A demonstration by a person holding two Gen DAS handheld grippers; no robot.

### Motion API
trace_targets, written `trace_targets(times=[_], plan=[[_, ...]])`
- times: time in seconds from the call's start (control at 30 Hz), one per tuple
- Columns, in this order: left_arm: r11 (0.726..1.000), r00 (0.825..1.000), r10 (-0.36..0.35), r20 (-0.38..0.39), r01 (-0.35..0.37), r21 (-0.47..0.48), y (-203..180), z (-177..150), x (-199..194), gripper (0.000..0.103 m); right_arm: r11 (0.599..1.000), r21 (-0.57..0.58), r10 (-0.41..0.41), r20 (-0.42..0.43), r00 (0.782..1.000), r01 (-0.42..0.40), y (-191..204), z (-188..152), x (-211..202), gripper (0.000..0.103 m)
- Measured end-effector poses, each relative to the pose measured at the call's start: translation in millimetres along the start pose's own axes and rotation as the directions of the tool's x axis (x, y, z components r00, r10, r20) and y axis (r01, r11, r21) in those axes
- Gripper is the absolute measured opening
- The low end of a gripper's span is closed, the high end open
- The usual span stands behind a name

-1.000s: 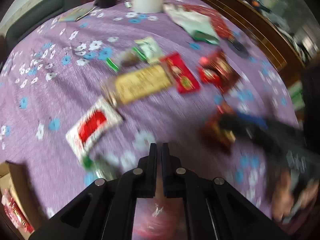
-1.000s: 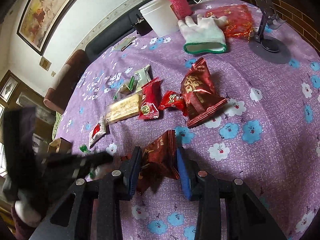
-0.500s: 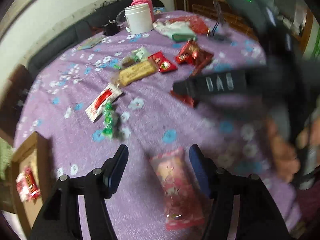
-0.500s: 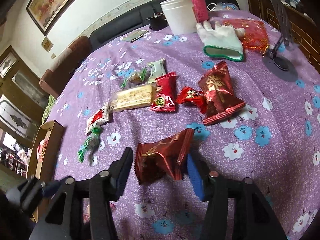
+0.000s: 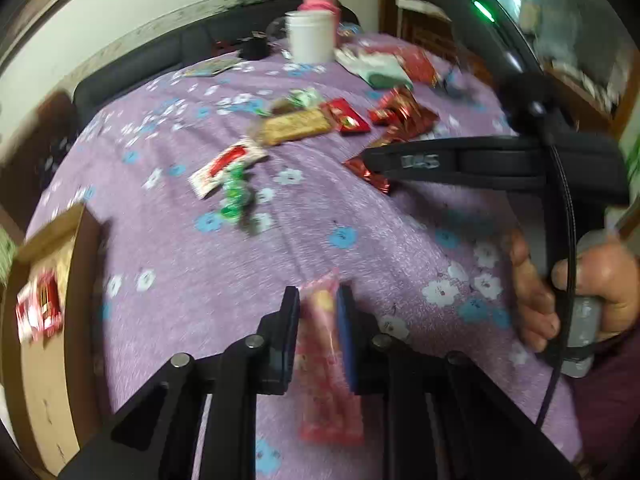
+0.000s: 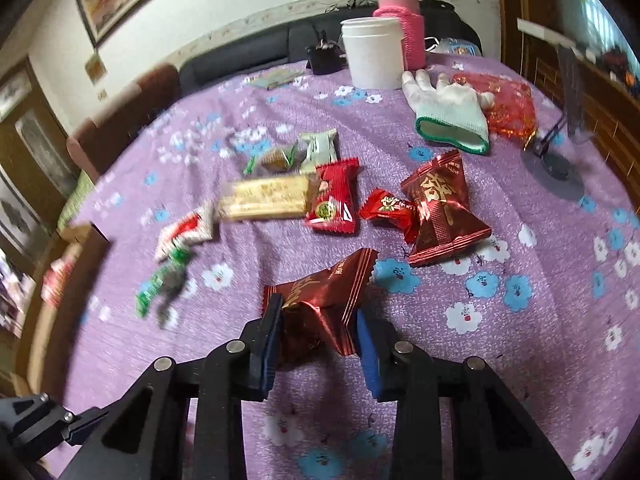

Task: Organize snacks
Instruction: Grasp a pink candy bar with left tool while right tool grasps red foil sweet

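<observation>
My left gripper (image 5: 318, 300) is shut on a pink snack packet (image 5: 328, 400) that stands on edge over the purple flowered tablecloth (image 5: 200, 272). My right gripper (image 6: 318, 322) has a crumpled dark red packet (image 6: 320, 296) between its closing jaws, with both pads against it. In the left wrist view that right gripper (image 5: 374, 162) reaches in from the right. More snacks lie beyond: a yellow biscuit bar (image 6: 268, 198), a red packet (image 6: 332, 200), a large dark red packet (image 6: 440, 208), a green candy (image 6: 164, 280) and a white-and-red sachet (image 6: 184, 232).
A cardboard box (image 5: 40, 280) with red packets inside sits off the table's left edge. At the far side stand a white cup (image 6: 374, 52), a pink bottle (image 6: 404, 28), a white glove (image 6: 452, 116), a red mesh pouch (image 6: 504, 104) and a stand base (image 6: 556, 168). A person's hand (image 5: 580, 292) holds the right gripper's handle.
The left gripper drew back, opened around the pink packet and closed on it. The right gripper's jaws widened around the dark red packet, then closed on it again.
</observation>
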State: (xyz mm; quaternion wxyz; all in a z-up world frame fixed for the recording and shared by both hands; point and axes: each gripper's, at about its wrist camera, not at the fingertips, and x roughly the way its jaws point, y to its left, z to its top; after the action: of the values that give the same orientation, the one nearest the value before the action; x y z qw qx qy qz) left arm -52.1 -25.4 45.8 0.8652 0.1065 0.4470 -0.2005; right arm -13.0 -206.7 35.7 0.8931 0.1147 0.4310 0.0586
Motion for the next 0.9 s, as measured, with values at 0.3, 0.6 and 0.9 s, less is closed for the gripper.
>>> trace_targets(times=[0.3,0.6,0.9], plan=[[0.978,0.994,-0.066,0.092,0.083,-0.192,45.9,-18.9,-51.5,0.002,0.968,0.117,0.214,0.059,0.975,-0.22,-10.5,2.6,-10.4,0.036],[0.992,0.995,0.019,0.098,-0.006,-0.13,35.8,-36.0,-46.2,0.084,0.971,0.14,0.19,0.049,0.981,-0.195,-8.1,-4.3,-5.6,0.036],[0.998,0.998,0.063,-0.003,-0.063,-0.019,9.0,-31.7,2.4,0.024,0.973,0.079,0.214,0.063,0.975,-0.219,3.4,-5.7,-12.4,0.036]])
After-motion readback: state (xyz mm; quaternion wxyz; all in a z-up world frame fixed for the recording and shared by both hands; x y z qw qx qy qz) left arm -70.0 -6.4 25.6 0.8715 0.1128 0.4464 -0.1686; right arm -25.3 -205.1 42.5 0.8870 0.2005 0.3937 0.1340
